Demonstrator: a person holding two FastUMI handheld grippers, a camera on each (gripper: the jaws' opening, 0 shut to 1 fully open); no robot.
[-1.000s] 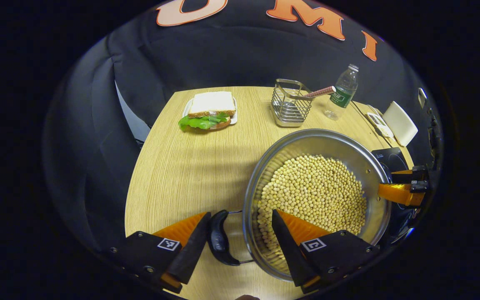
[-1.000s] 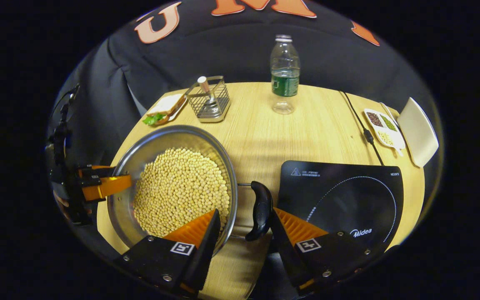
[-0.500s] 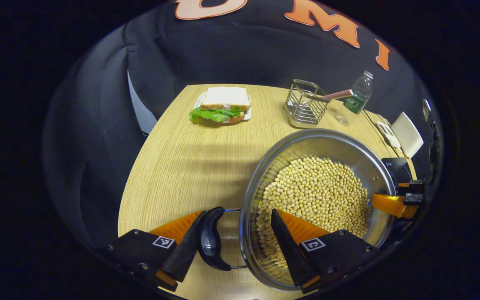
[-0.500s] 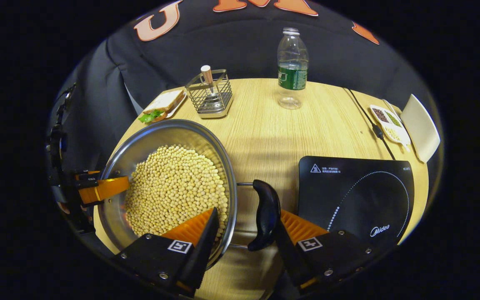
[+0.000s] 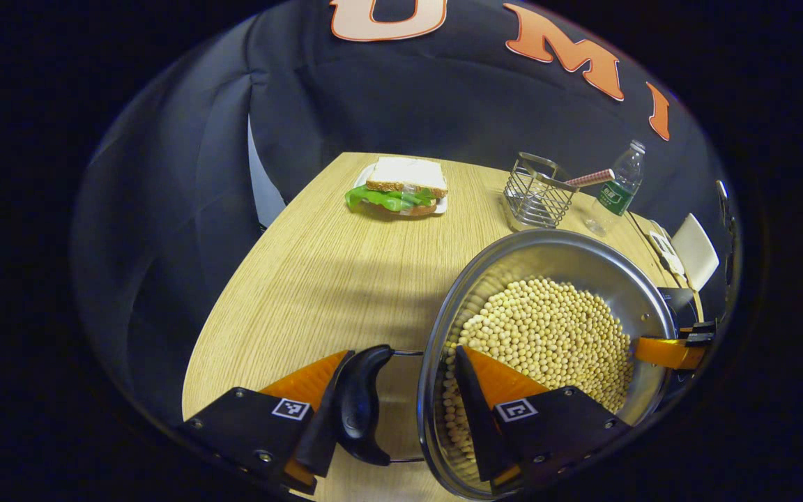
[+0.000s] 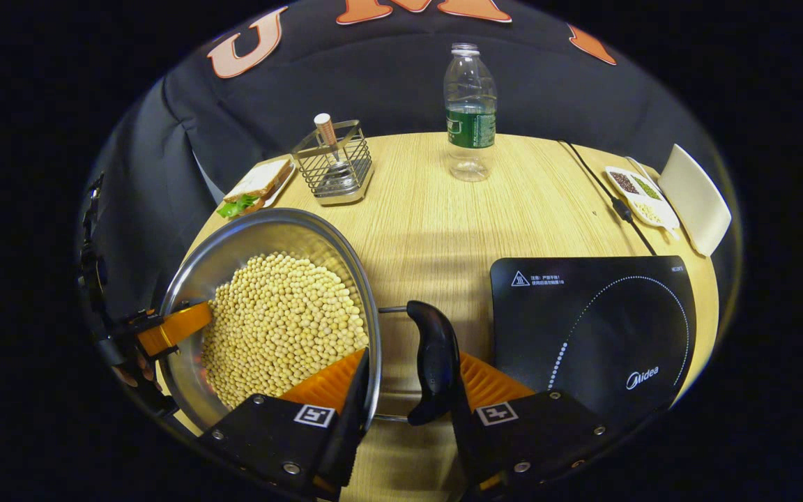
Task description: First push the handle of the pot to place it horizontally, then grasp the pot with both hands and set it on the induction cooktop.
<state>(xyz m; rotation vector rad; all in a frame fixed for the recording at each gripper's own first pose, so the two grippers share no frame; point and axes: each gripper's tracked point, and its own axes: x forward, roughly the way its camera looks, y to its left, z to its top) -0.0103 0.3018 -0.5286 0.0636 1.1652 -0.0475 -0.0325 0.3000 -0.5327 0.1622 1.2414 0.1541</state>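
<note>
A steel pot (image 5: 569,254) full of pale beans sits between my two grippers, left of the black induction cooktop (image 6: 597,328). My left gripper (image 5: 402,352) is shut across the pot's left side, one finger outside the black handle (image 5: 363,404) and the other inside the rim on the beans. In the same way my right gripper (image 6: 412,355) clamps the right handle (image 6: 436,362) and the pot's (image 6: 262,237) rim. Each view shows the other gripper across the pot: the right gripper (image 5: 670,351), the left gripper (image 6: 171,328).
On the wooden table (image 6: 443,230) behind the pot are a sandwich on a plate (image 5: 401,195), a wire basket (image 6: 335,171) holding a stick, and a plastic bottle (image 6: 470,111). A cable (image 6: 610,202), a dish of grains (image 6: 642,195) and a white board (image 6: 698,199) lie at the far right.
Both pairs of fingers have drawn in tighter on the handles and rim. The pot stays fixed between them while the table and cooktop shift behind, so pot and grippers move together.
</note>
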